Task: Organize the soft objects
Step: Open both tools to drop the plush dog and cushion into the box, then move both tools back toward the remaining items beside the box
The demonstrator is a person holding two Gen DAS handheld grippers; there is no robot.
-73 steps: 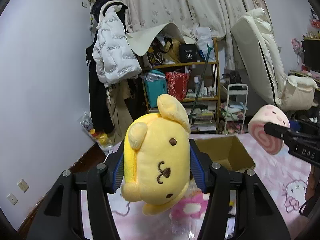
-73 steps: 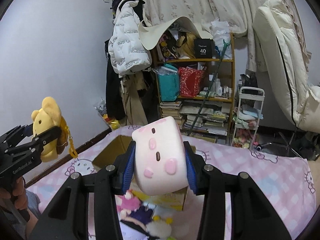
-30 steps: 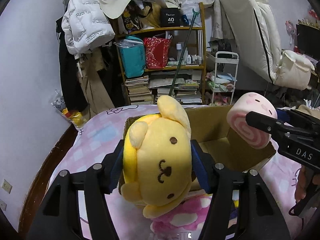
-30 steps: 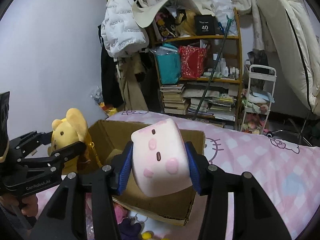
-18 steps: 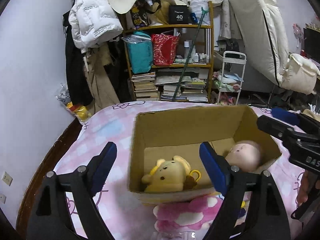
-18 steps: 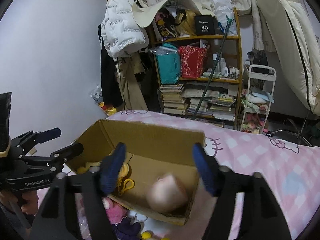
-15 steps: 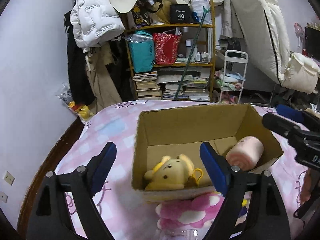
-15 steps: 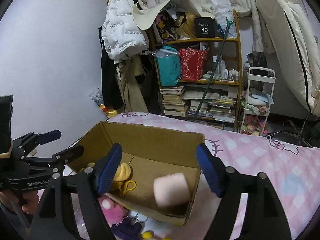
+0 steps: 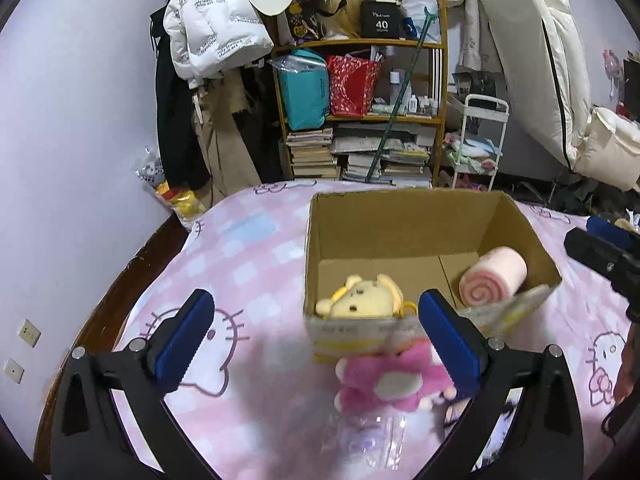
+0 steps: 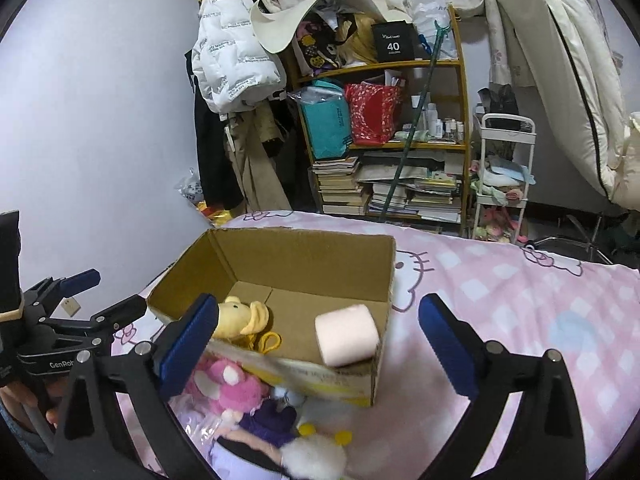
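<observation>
An open cardboard box [image 9: 400,216] [image 10: 304,256] stands on the pink bed. Inside lie a yellow dog plush [image 9: 362,296] [image 10: 240,318] on the left and a pink swirl-roll plush [image 9: 494,278] [image 10: 346,334] on the right. My left gripper [image 9: 316,334] is open and empty, in front of the box. My right gripper [image 10: 318,338] is open and empty, above the box's near edge. A pink plush [image 9: 390,380] [image 10: 228,384] lies on the bed just in front of the box, with a purple plush [image 10: 268,420] and a white fluffy one [image 10: 316,456] beside it.
The pink Hello Kitty bedspread [image 9: 240,248] [image 10: 540,304] covers the bed. A cluttered bookshelf [image 9: 360,112], hanging coats [image 9: 208,40], a white cart [image 10: 504,176] and a propped mattress [image 9: 532,60] stand behind. Clear plastic packaging [image 9: 372,440] lies near the front.
Both grippers opened and dropped their plushes into the box: the yellow dog on the left, the pink roll on the right. Both grippers have since drawn back slightly.
</observation>
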